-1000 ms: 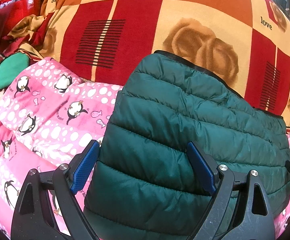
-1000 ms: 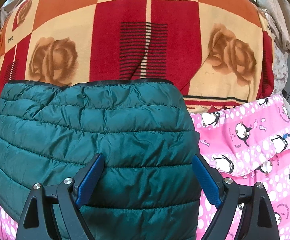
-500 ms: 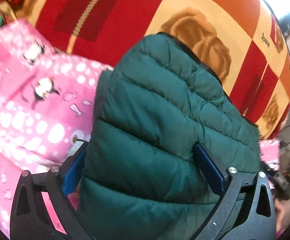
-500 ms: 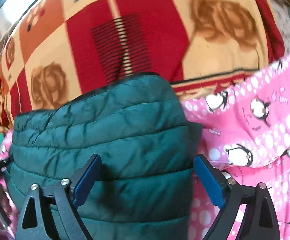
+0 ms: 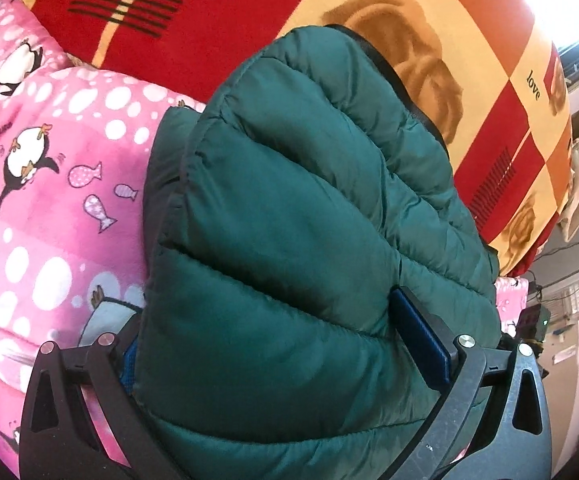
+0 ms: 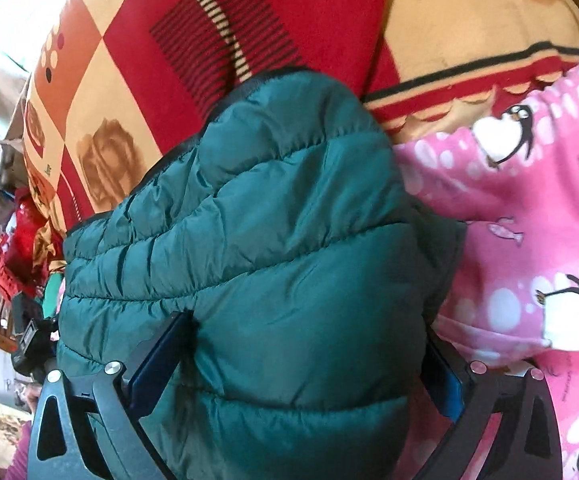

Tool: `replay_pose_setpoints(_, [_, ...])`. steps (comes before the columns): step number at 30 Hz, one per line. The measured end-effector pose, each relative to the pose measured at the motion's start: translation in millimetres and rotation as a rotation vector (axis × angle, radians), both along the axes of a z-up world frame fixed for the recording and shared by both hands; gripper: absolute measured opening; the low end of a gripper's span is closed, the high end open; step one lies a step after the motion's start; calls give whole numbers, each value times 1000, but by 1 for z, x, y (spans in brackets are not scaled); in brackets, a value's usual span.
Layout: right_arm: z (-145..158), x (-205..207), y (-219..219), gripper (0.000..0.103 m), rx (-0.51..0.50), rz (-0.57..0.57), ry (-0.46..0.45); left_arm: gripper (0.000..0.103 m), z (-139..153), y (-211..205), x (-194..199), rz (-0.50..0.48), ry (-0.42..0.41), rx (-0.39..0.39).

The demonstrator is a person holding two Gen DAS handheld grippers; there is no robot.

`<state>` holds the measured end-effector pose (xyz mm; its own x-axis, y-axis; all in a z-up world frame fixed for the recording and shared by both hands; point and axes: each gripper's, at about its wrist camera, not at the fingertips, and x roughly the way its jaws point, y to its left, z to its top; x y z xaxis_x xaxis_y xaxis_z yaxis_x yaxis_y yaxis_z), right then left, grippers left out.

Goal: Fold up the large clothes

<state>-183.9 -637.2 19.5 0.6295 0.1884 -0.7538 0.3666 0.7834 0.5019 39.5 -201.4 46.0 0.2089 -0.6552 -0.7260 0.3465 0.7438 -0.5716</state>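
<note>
A puffy, quilted green down jacket [image 5: 297, 208] lies folded on a pink penguin-print fleece blanket [image 5: 37, 184], its far edge against a red-and-cream rose blanket [image 5: 409, 12]. The left gripper [image 5: 285, 344] and right gripper [image 6: 297, 364] straddle its two ends, jaws just spread wide, padding bulging between. The right view alone shows the fleece's scalloped border.

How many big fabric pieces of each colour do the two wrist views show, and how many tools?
Green quilted jacket: 1
Pink penguin blanket: 1
Red and cream blanket: 1
Tools: 2, left tool and right tool; jaws of both have just been opening, with the jacket between them
Total: 5
The red clothes heap at the edge is too blurred to count.
</note>
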Motion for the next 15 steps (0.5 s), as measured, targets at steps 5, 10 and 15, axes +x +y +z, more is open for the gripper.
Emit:
replay_pose_setpoints(5, [5,1,11,80,-11,40,-39,85,4,1,-8,-30,-36,17])
replay_pose_setpoints(10, [26,-11,23,43,-26,34,-104,50,27,5,-22,-39,-88,9])
replay_pose_setpoints(15, [65,-34,38,30,-4,26,-208,39,57,17,-39,-56,-127,-6])
